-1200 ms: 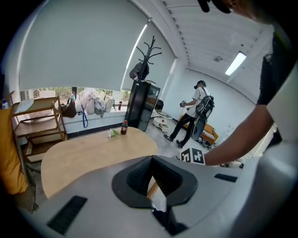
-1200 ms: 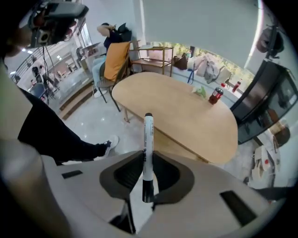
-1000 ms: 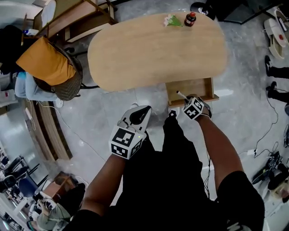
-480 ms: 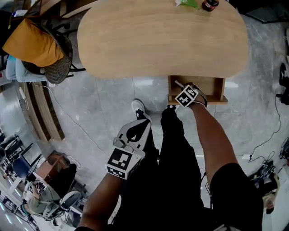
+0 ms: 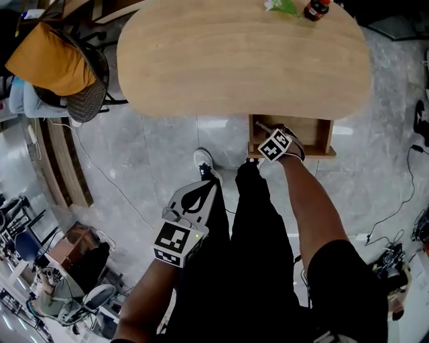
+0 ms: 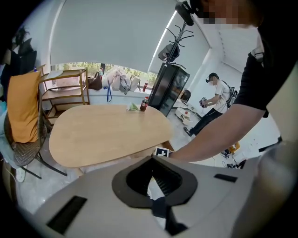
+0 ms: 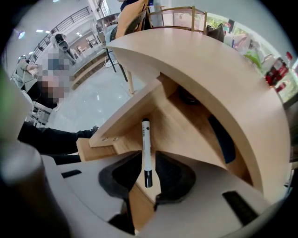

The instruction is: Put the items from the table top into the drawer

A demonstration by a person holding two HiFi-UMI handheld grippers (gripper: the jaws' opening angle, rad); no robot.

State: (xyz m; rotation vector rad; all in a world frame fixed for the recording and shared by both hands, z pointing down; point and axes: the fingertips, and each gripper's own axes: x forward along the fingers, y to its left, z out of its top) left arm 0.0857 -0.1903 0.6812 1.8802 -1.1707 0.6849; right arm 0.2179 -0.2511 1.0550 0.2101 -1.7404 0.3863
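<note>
Right gripper view: the right gripper's (image 7: 147,173) fingers pinch a white marker (image 7: 146,142) (black end nearest the camera) at centre frame, pointing into the open drawer (image 7: 186,132). The left gripper (image 6: 152,180), its fingers pressed together and empty, is well apart from the tabletop (image 6: 102,132).

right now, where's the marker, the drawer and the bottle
marker (image 7: 145,144), right gripper view, on its white barrel
drawer (image 5: 315,153), head view, on its front rim
bottle (image 5: 314,11), head view, on its dark body
</note>
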